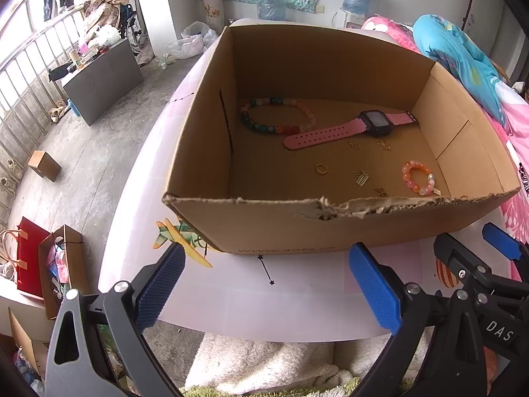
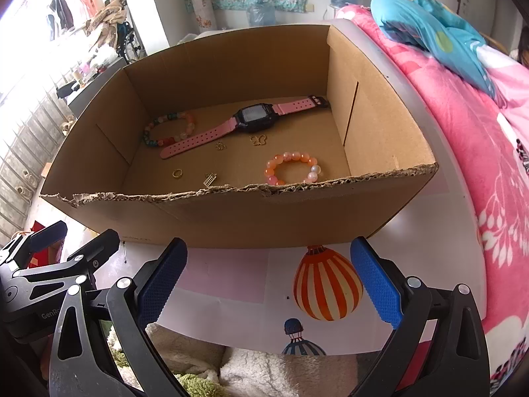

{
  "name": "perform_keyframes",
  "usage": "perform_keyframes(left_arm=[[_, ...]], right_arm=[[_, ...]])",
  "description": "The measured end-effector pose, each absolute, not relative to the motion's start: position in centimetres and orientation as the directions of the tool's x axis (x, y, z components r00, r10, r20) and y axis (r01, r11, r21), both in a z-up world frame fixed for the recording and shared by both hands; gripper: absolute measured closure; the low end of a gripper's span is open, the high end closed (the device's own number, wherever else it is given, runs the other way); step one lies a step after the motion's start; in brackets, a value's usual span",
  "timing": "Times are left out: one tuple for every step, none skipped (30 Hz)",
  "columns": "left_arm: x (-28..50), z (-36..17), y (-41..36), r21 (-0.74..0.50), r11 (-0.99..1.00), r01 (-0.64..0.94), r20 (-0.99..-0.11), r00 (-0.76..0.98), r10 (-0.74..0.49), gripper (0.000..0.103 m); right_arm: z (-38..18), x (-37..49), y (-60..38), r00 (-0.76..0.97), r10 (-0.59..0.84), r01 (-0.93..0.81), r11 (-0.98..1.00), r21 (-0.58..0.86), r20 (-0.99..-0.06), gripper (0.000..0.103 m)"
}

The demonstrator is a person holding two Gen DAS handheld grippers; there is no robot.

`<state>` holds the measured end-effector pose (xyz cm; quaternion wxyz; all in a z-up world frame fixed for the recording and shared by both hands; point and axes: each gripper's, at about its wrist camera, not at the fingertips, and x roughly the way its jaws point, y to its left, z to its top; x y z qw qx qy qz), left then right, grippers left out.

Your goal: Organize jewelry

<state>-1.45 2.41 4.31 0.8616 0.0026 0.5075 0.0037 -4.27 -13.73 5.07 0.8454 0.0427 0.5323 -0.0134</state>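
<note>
Corrugated brown cardboard makes up the biggest thing here: an open-topped cardboard box (image 1: 281,228) with a ragged, torn front rim, sitting on a pale table (image 1: 231,294) printed with a striped hot-air balloon (image 2: 325,284). All the jewelry in view already lies on the box floor, which fits either pieces gathered in or pieces waiting to be sorted; one moment cannot settle which. Largest among them is a pink-strapped watch (image 1: 350,127) lying flat and diagonal across the back half. To its left, touching the strap end, is a multicoloured bead bracelet (image 1: 277,115); nearer the front right corner lies a smaller pink-and-orange bead bracelet (image 2: 292,167). Smaller still are a gold ring (image 1: 321,168), a little gold grid-shaped charm (image 2: 210,178), a gold butterfly charm (image 2: 258,139) and another tiny gold piece (image 2: 220,146) just below the strap, each apart from the others. The left gripper (image 1: 267,284) and right gripper (image 2: 269,284) both hover outside the box just before its front wall, each with its blue pads spread wide and holding nothing. The risks, as I judge them, come from scale and walls: the charms and ring lie flat on cardboard, so wide pads may slide over them or flick them away; the high torn rim could catch a finger on the way in and shove the light box across the smooth table; and lifting the watch by one strap end could drag the touching bead bracelet along.
</note>
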Motion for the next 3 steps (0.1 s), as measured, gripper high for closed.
perform_keyframes(left_arm=[[-1.43, 4.26, 2.41, 0.007, 1.000, -0.002, -0.876, 0.482, 0.007, 0.006], [-1.44, 4.23, 2.45, 0.004, 1.000, -0.002, -0.877, 0.481, 0.004, 0.006], [-1.44, 4.21, 2.46, 0.002, 1.000, -0.001, -0.877, 0.480, 0.002, 0.006]], right_arm=[[5.08, -4.28, -13.71, 0.433, 0.023, 0.068, 0.996, 0.058, -0.901, 0.008], [5.10, -4.31, -13.68, 0.433, 0.023, 0.066, 0.996, 0.057, -0.901, 0.008], [5.11, -4.35, -13.66, 0.434, 0.021, 0.064, 0.996, 0.054, -0.901, 0.008]])
